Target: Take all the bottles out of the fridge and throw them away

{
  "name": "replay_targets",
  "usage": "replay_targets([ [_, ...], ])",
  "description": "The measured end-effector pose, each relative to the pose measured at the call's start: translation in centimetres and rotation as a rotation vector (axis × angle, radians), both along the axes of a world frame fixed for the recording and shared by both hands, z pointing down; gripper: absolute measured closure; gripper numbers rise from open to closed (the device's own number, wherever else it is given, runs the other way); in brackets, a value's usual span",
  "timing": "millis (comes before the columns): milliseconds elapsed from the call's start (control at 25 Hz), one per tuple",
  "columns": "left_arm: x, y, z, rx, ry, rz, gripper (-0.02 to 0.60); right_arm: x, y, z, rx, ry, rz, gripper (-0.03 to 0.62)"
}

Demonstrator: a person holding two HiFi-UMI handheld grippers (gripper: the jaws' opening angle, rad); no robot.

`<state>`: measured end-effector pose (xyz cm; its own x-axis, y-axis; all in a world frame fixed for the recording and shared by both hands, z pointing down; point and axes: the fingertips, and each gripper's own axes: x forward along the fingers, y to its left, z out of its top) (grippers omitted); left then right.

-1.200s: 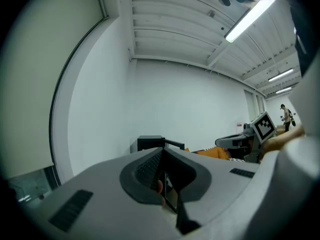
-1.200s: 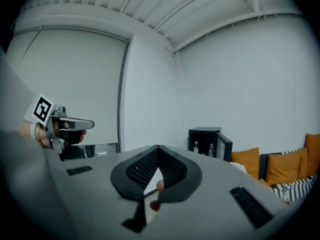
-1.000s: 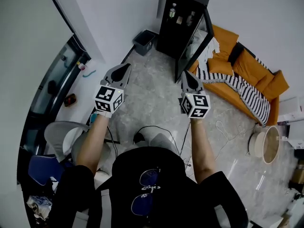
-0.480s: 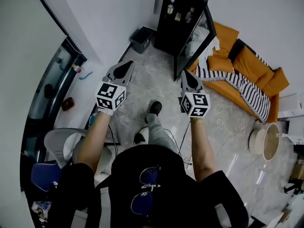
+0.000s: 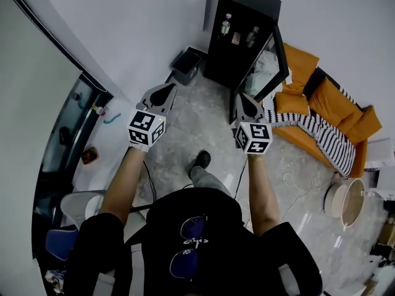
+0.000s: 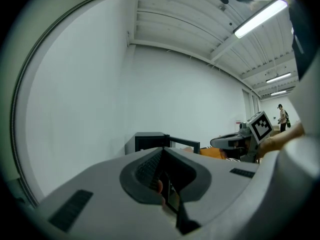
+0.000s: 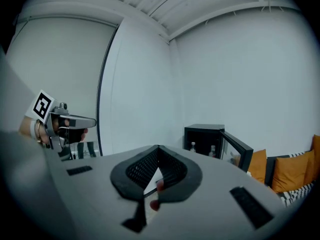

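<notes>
A small black fridge (image 5: pixel 242 32) stands against the far wall with its glass door (image 5: pixel 266 73) swung open to the right. Bottles (image 5: pixel 226 24) stand on its upper shelf, and the right gripper view shows two of them (image 7: pixel 193 146). My left gripper (image 5: pixel 162 95) and right gripper (image 5: pixel 245 105) are held side by side over the floor, both pointing at the fridge and well short of it. Each is shut, jaws tip to tip, with nothing between them. A dark grey bin (image 5: pixel 187 65) sits on the floor left of the fridge.
An orange sofa (image 5: pixel 355 119) with a striped blanket (image 5: pixel 315 125) stands right of the fridge door. A round basket (image 5: pixel 345 189) and loose cables (image 5: pixel 296 172) lie on the floor at the right. A glass partition (image 5: pixel 68 134) and a chair (image 5: pixel 77 203) are at the left.
The person has walked forward, so the fridge and bin are closer and larger in view. Both grippers moved along with the body, still shut and side by side.
</notes>
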<state>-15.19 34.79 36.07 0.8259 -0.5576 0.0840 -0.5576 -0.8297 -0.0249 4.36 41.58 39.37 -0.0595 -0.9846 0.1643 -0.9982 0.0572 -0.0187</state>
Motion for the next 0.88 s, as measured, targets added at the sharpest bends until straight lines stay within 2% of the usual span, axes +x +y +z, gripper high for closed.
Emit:
replay_targets([
  [280, 5.6, -7.9, -0.4, -0.002, -0.025, -0.003, 0.581, 5.7, -8.1, -0.4, 0.007, -0.026, -0.012, 0.592],
  [520, 9.9, -12.1, 0.0, -0.007, -0.033, 0.001, 0.581, 8.9, -12.1, 0.1, 0.014, -0.052, -0.043, 0.592],
  [880, 12.9, -17.9, 1.0, -0.033, -0.034, 0.0, 0.581, 11.5, -17.6, 1.6, -0.022, -0.069, -0.042, 0.592],
])
